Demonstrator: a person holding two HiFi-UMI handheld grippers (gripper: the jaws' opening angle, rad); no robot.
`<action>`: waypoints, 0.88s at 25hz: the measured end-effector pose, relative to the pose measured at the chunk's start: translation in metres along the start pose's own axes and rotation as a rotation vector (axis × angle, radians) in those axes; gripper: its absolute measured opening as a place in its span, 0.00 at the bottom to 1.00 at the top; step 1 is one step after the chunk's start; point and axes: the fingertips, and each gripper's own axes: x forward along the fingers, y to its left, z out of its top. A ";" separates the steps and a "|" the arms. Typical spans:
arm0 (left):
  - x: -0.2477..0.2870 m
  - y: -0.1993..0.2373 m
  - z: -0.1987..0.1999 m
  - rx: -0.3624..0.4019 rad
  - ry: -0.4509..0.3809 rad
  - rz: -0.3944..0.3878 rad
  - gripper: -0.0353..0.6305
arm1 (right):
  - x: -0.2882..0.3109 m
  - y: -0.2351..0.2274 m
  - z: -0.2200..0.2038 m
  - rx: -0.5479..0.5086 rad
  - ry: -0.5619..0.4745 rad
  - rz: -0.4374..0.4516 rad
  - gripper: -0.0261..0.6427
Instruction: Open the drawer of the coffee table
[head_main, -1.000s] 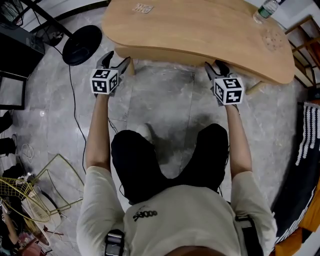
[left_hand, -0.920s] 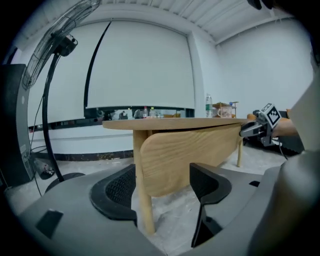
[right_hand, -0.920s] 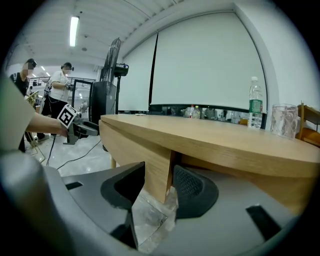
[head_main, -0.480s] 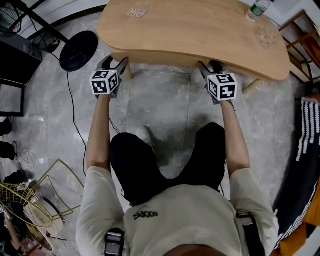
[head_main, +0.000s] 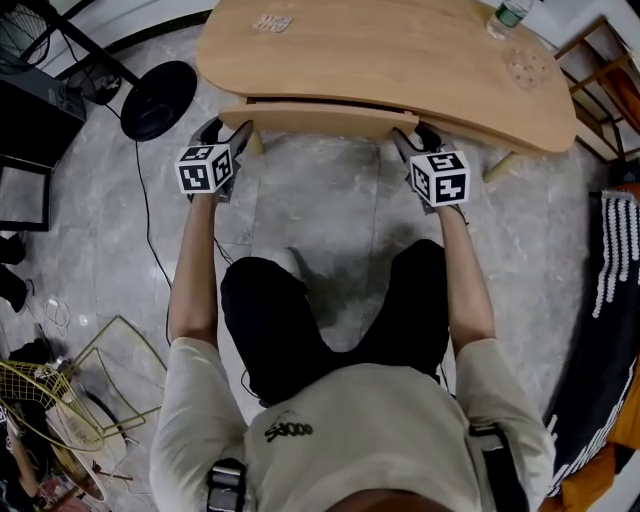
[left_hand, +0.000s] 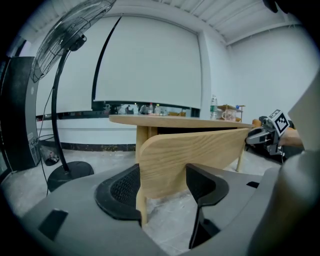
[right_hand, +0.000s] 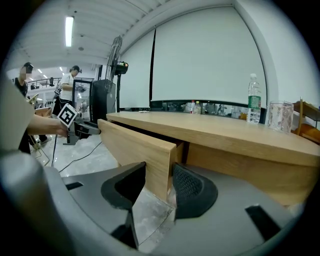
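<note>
While the coffee table's drawer stands a short way out from under the top, a narrow dark gap shows behind its wooden front panel; no view shows whether anything lies inside it. On the table's far right corner stand a clear water bottle with a green label and, just beside it, a clear glass tumbler; what the tumbler holds cannot be told.

The left gripper sits at the left end of the drawer, the right gripper at the right end. In the left gripper view the end of the panel fills the space between the two fingers, which have just been closing and now clamp it, one behind the panel and one on its face. In the right gripper view the panel's other end stands upright between the fingers, the ribbed pad against its back and the other finger against its front, so this gripper grips it as well.

A standing fan's round base rests on the grey floor left of the table.
</note>
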 end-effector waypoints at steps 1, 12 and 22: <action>-0.002 -0.001 -0.001 -0.004 -0.003 0.003 0.50 | -0.001 0.001 -0.001 -0.001 0.002 0.002 0.29; -0.023 -0.012 -0.009 -0.024 0.005 0.005 0.50 | -0.021 0.013 -0.009 0.003 0.026 0.011 0.29; -0.050 -0.024 -0.021 -0.044 0.001 0.012 0.50 | -0.045 0.031 -0.018 0.009 0.025 0.027 0.28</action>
